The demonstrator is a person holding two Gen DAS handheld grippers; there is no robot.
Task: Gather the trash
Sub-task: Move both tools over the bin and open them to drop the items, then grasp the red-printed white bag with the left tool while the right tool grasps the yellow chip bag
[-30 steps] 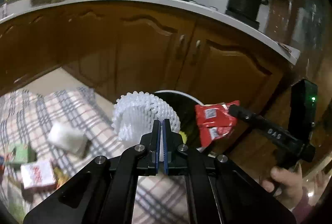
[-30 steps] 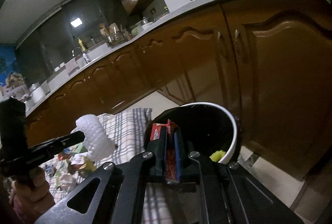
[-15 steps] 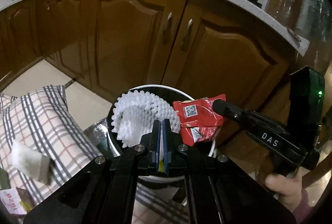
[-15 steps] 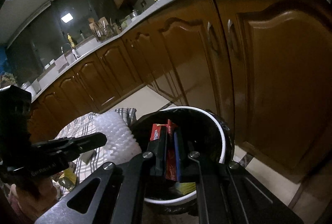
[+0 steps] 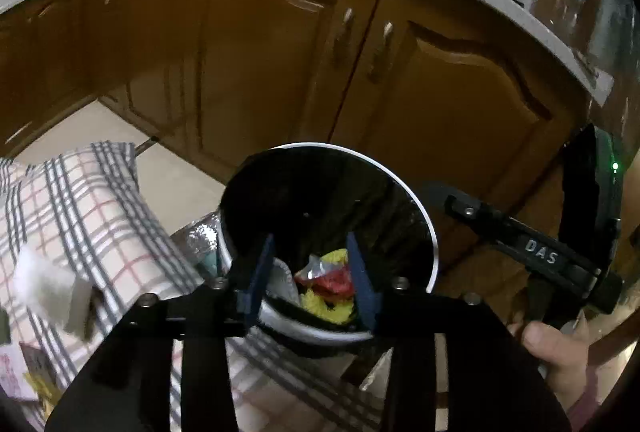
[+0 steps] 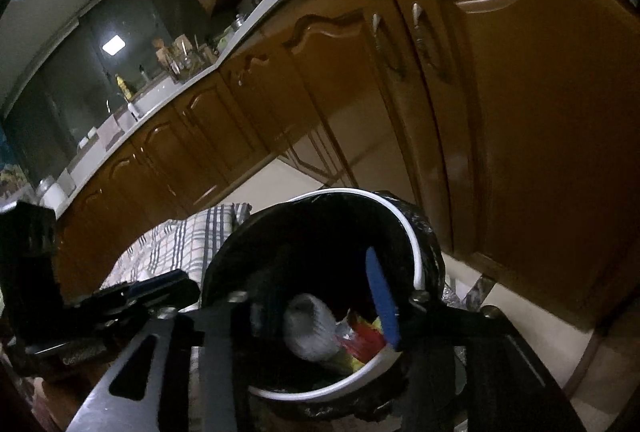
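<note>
With both pieces dropped, the release step looks done: the left gripper (image 5: 311,274) and right gripper (image 6: 320,296) have just been opening and now stand apart, empty, over the bin (image 5: 424,216). Its red wrapper (image 5: 334,282) lies inside at six o'clock, white foam net (image 6: 308,332) beside it. Next, I judge, swing toward nine o'clock, where litter (image 5: 52,292) waits on the checked cloth (image 5: 92,216).

The round white-rimmed bin with a black liner (image 5: 430,228) stands on the floor before the brown wooden cabinet doors (image 5: 272,43). A red wrapper (image 5: 334,282) lies inside it; the checked cloth (image 5: 92,216) spreads left of it.
</note>
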